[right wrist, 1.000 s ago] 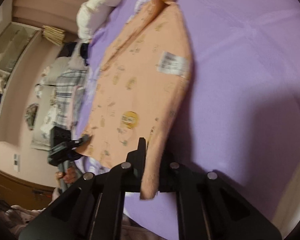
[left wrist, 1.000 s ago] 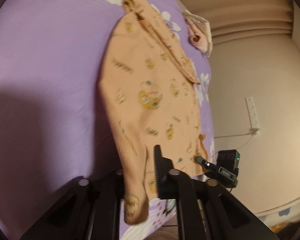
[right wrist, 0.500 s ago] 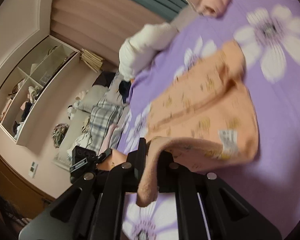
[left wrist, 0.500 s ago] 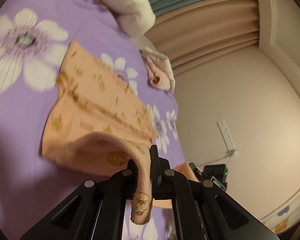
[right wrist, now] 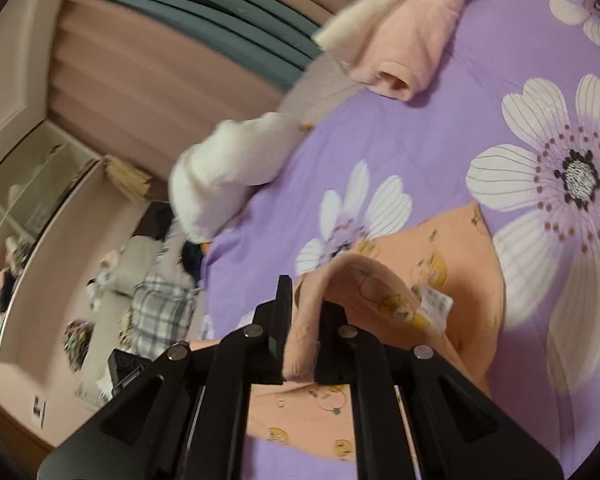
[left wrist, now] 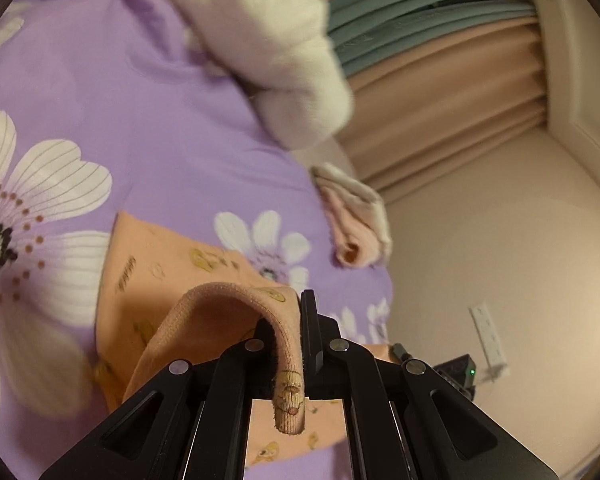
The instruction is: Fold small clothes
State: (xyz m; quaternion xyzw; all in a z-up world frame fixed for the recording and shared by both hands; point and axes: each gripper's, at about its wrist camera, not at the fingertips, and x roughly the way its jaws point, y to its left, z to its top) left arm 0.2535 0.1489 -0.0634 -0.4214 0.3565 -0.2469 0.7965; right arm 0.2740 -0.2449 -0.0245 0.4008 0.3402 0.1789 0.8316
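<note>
A small orange garment (left wrist: 156, 264) printed with yellow cartoon figures lies on the purple flowered bedsheet (left wrist: 148, 140). My left gripper (left wrist: 296, 344) is shut on one ribbed edge of it, and the cloth arches up from the bed and hangs down between the fingers. In the right wrist view the same orange garment (right wrist: 456, 264) spreads over the sheet, a white care label (right wrist: 434, 306) showing on the lifted fold. My right gripper (right wrist: 304, 332) is shut on the other edge, fuzzy inner side outward. The lifted end is doubled over the part lying flat.
A folded pink garment (left wrist: 352, 224) (right wrist: 416, 44) lies near the bed's edge. A white fluffy bundle (left wrist: 268, 48) (right wrist: 224, 172) sits further back. Curtains (left wrist: 440, 80) hang behind the bed. A plaid cloth pile (right wrist: 160, 312) and a black device (left wrist: 456, 372) are beside the bed.
Both grippers have carried the held end of the orange garment forward and up over the rest of it. The garment went from stretched out long to doubled over itself.
</note>
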